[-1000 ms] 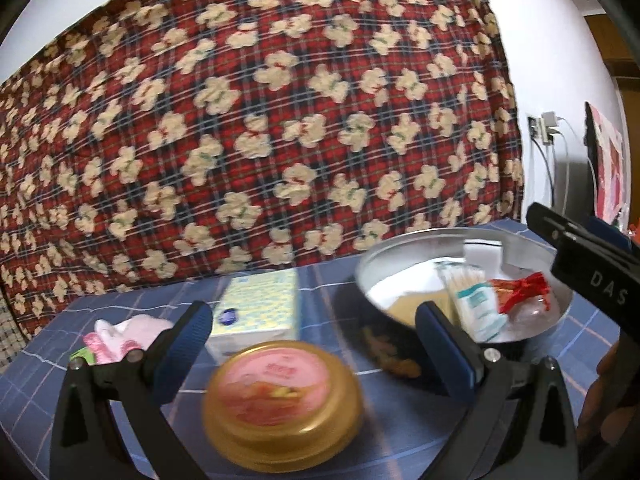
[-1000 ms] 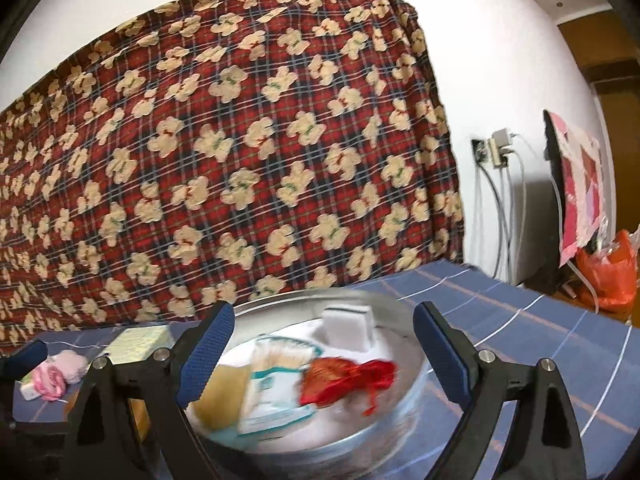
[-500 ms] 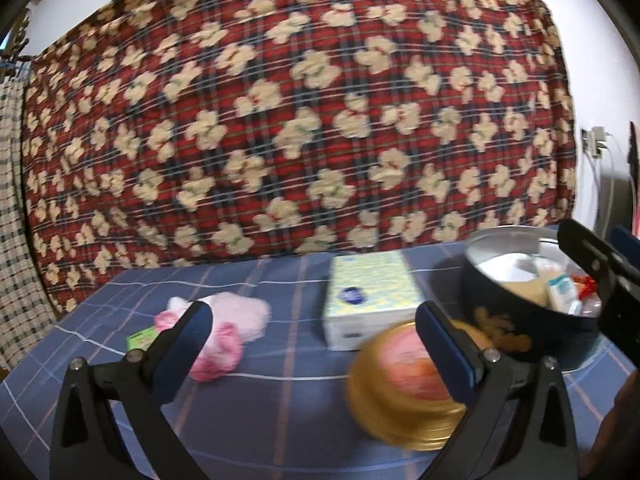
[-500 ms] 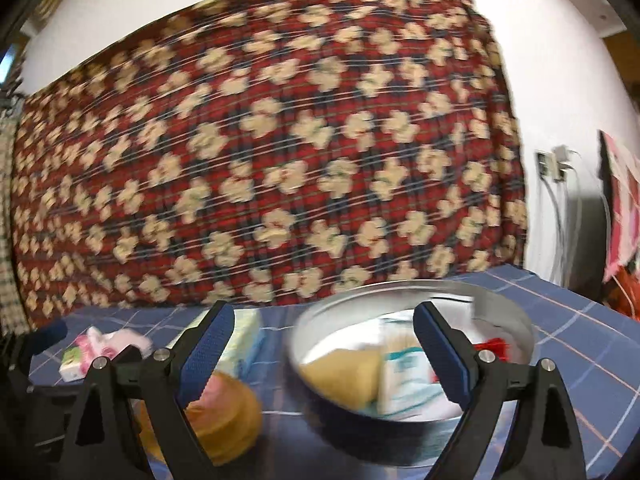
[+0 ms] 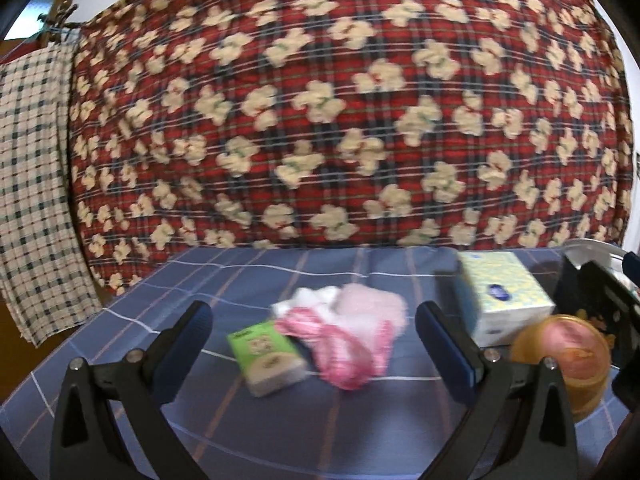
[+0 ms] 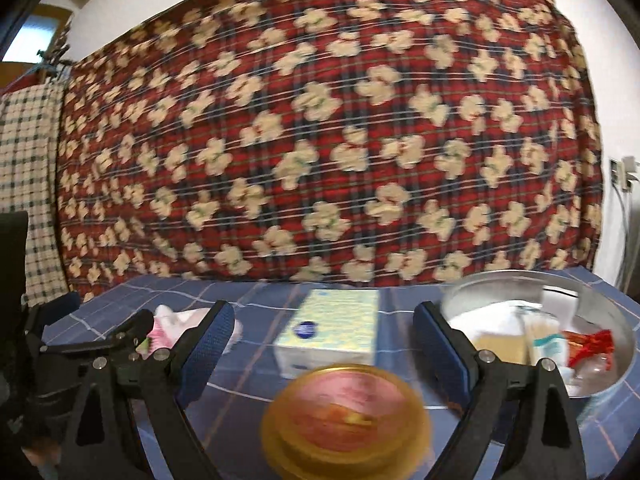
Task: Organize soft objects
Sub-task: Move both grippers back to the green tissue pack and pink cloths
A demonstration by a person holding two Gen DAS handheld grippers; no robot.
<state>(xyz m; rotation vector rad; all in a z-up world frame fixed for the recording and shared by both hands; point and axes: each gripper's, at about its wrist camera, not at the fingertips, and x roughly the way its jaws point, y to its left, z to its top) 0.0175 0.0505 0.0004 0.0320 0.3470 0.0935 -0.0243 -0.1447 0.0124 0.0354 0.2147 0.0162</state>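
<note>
Now both spread wide, nothing between: left hand-held gripper [image 5: 314,334], right hand-held gripper [image 6: 324,334]. Ahead of the left, at twelve o'clock on the blue checked desk [image 5: 280,276]: pink and white soft bundle [image 5: 352,328], green tissue packet [image 5: 266,356] touching at its eight o'clock. Tissue box [image 6: 332,330] beyond gold round tin [image 6: 346,414]; metal basin [image 6: 600,292] at two o'clock.

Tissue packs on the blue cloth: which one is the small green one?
The green tissue pack, lying flat beside the pink cloth bundle. The other, the tissue box, is a taller, pale yellow-patterned box.
</note>
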